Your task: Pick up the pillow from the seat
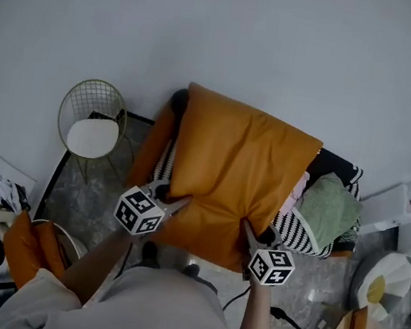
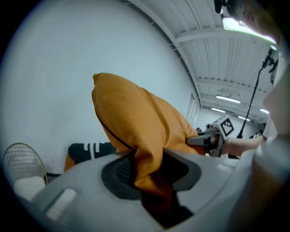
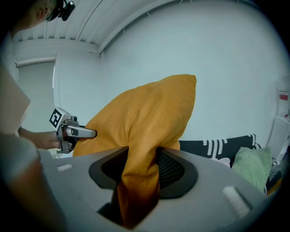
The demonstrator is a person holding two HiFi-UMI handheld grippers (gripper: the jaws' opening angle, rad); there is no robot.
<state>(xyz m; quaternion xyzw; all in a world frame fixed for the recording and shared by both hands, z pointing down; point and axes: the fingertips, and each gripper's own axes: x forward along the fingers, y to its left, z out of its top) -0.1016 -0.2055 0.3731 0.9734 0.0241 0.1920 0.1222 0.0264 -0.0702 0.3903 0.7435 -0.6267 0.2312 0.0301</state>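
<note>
The orange pillow [image 1: 235,176] is held up in front of the person, spread over most of the seat [image 1: 307,233] below it, and gripped by its two near corners. The left gripper [image 1: 175,203] has its jaws closed partway on a bunched fold of the orange fabric at the near left corner. The right gripper [image 1: 250,236] pinches the near right corner in the same way, with cloth filling the gap between its pads. In both gripper views the pillow rises against the pale wall [image 3: 226,54] with its far corner pointing up. So the lift itself looks to be the step in hand, with the grasp already made. Whether the far edge has cleared the striped seat cover cannot be told, since the pillow hides it from above. A green cushion [image 1: 329,208] lies on the right end of the seat, just beside the pillow's edge, and a wire stool [image 1: 92,121] stands well apart on the left. The next move probably calls for raising both grippers together and evenly. The soft fabric should stay taut enough not to slip from either pinch, and the pillow should not drag the green cushion along.
</note>
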